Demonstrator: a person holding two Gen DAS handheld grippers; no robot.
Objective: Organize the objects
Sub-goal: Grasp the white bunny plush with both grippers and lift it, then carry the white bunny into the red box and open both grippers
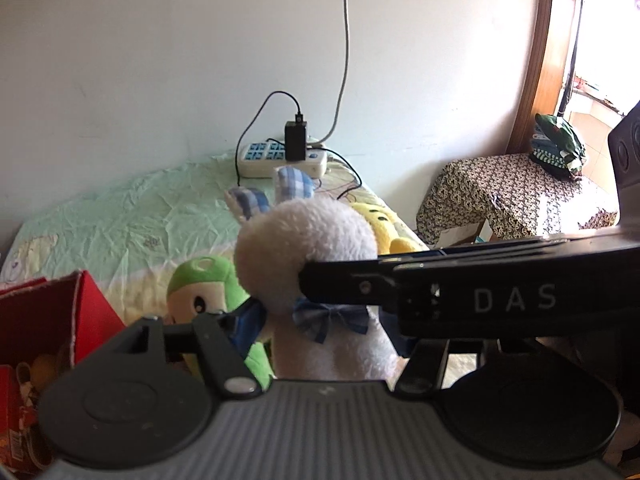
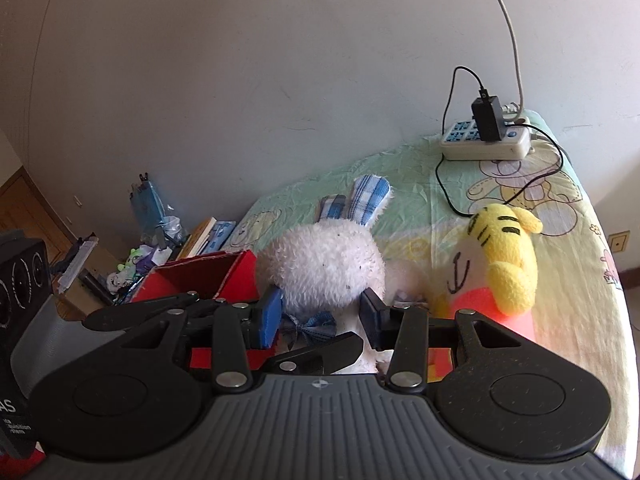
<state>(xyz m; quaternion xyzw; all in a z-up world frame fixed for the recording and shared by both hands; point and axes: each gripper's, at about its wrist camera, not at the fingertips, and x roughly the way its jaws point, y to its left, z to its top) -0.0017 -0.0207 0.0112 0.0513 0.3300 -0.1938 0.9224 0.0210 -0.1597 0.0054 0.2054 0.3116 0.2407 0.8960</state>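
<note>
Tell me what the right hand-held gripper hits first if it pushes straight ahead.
The white plush rabbit. It sits directly between the right hand-held gripper fingers, apparently touching or nearly so; exact depth is unclear.

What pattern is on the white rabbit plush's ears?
Blue-and-white plaid on the rabbit's ears; clearest in the right wrist view.

Home bedroom: bed (image 2: 400, 168) with cartoon sheet, plush toys (image 2: 504, 256), power strip (image 2: 486, 142).

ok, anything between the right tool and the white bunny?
Nothing visible. The right tool has its fingers on either side of the white bunny at the neck, just above the blue bow.
</note>
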